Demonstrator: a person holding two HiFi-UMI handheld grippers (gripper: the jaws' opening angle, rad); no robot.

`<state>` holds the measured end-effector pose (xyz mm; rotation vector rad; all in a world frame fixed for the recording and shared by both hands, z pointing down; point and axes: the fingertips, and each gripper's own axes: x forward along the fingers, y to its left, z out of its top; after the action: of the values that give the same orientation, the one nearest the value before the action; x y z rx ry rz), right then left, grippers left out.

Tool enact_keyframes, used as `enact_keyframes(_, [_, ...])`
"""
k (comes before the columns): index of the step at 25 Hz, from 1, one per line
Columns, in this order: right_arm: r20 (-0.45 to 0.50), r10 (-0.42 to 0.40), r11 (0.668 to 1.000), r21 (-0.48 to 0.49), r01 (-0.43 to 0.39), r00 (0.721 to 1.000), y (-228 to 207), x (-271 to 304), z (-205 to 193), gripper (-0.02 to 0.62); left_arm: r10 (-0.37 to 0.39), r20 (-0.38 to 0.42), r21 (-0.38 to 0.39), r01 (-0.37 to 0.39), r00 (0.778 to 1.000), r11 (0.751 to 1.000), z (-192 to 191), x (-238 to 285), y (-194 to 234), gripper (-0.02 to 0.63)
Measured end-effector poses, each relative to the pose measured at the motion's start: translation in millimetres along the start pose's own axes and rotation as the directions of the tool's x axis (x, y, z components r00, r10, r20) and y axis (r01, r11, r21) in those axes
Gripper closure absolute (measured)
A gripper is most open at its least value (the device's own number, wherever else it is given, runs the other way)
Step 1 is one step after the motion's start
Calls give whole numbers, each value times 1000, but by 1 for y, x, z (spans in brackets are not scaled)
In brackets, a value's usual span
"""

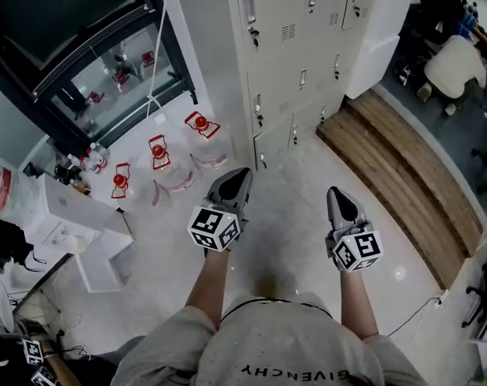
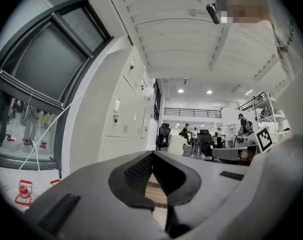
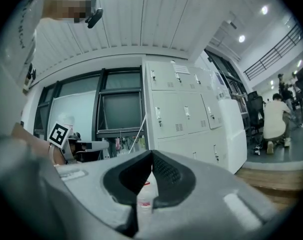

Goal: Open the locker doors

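Currently, head view: every locker door (image 1: pixel 269 22) is closed, well ahead of the left gripper (image 1: pixel 237 177) and right gripper (image 1: pixel 338 195), which are over a pale polished floor (image 1: pixel 284 240). Left gripper view: jaws together, empty; lockers ahead-left. Right gripper view: jaws together, empty; lockers ahead. No door opened yet.

Your two grey claws, your grey T-shirt
Your left claw (image 1: pixel 240 172) and right claw (image 1: pixel 334 191) are pale grey, wedge-shaped shells lined with black ribbed pads (image 2: pixel 138 172). The left cube (image 1: pixel 214 227) and right cube (image 1: pixel 357 250) are white with black square markers. Your short-sleeved T-shirt (image 1: pixel 268 336) carries dark lettering (image 1: pixel 292 371).
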<state>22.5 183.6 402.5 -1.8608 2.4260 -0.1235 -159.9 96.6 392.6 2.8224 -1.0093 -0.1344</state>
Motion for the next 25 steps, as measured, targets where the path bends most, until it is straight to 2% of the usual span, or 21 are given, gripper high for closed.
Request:
enact_keyframes(6, [7, 55, 997, 47, -55, 998, -1, 43, 0, 589, -7, 1, -28, 7, 1000, 1000, 5, 19, 23, 607])
enact_keyframes(13, [29, 157, 986, 55, -159, 987, -10, 132, 6, 572, 31, 12, 11, -31, 999, 999, 25, 59, 64, 607])
enact_keyframes(19, [42, 280, 959, 42, -282, 959, -19, 220, 31, 572, 112, 45, -3, -111, 993, 994, 51, 107, 115, 607])
enact_keyframes(25, [46, 370, 928, 19, -371, 928, -40, 290, 49, 565, 172, 52, 5, -173, 984, 985, 67, 162, 147, 607])
